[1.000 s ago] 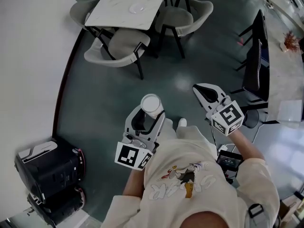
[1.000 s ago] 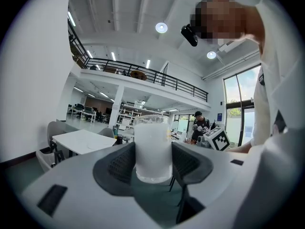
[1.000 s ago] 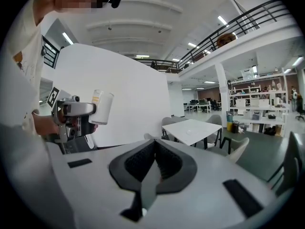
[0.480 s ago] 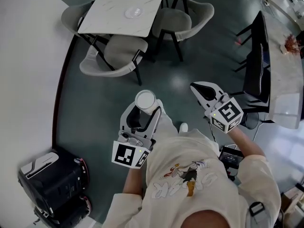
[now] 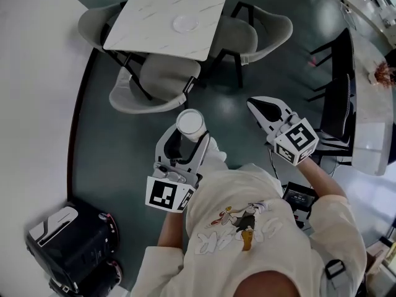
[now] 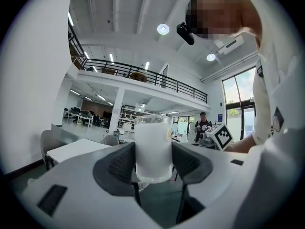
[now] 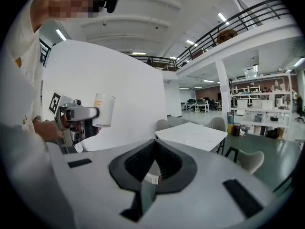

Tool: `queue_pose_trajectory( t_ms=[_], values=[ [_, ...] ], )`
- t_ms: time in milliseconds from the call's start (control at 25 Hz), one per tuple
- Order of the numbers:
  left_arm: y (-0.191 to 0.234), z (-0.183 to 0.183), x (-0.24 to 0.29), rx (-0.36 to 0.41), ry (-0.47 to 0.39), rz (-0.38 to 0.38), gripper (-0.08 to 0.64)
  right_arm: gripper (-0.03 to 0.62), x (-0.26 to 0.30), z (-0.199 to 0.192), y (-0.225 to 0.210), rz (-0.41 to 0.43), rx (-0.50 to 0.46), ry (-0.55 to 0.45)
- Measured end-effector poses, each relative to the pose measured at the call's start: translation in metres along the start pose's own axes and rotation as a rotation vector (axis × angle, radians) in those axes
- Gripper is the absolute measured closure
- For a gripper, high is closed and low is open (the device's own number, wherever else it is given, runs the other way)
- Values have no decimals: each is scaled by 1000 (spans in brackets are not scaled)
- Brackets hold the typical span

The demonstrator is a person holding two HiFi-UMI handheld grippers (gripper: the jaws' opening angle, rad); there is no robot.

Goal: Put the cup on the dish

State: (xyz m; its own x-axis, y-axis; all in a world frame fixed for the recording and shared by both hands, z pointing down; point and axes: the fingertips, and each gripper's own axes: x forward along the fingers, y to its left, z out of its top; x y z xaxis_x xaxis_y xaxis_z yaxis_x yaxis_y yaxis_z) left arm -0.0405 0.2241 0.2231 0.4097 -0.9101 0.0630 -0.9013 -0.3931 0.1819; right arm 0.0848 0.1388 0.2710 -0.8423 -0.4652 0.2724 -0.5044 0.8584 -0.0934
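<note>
A white marble-patterned square table (image 5: 154, 26) is standing on a dark green glossy floor (image 5: 124, 141) in a large open hall, with grey padded chairs (image 5: 162, 79) drawn up around it. A small round pale dish (image 5: 185, 23) is lying near the middle of the tabletop. A black hard case (image 5: 68, 240) is sitting on the floor by the curved white wall (image 5: 31, 104). In the left gripper view a mezzanine with a dark railing (image 6: 138, 73) is running across the background.

The left gripper (image 5: 187, 140) is clamping a frosted white cylindrical cup (image 5: 190, 123), its dark ribbed pads (image 6: 121, 163) pressing on both sides of the cup's lower half. The cup is standing upright with its mouth facing up. The right gripper (image 5: 258, 107) is holding nothing, its jaws resting fully together.

The cup is sitting at the tip of the left gripper, in the air above the floor, well apart from the dish and the table, with a chair lying between them in the head view. The right gripper is hanging off to the cup's right, apart from it.
</note>
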Motion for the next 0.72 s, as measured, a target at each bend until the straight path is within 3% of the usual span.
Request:
queue_pose_trajectory(
  t_ms=[320,720],
  values=[
    [58,-7,15,-6,29,-25,319,589,54,8,-11,-55,18,13],
    [96,0,31,-14,16,-16,319,589,87,23,-23,-40,14,11]
  ],
)
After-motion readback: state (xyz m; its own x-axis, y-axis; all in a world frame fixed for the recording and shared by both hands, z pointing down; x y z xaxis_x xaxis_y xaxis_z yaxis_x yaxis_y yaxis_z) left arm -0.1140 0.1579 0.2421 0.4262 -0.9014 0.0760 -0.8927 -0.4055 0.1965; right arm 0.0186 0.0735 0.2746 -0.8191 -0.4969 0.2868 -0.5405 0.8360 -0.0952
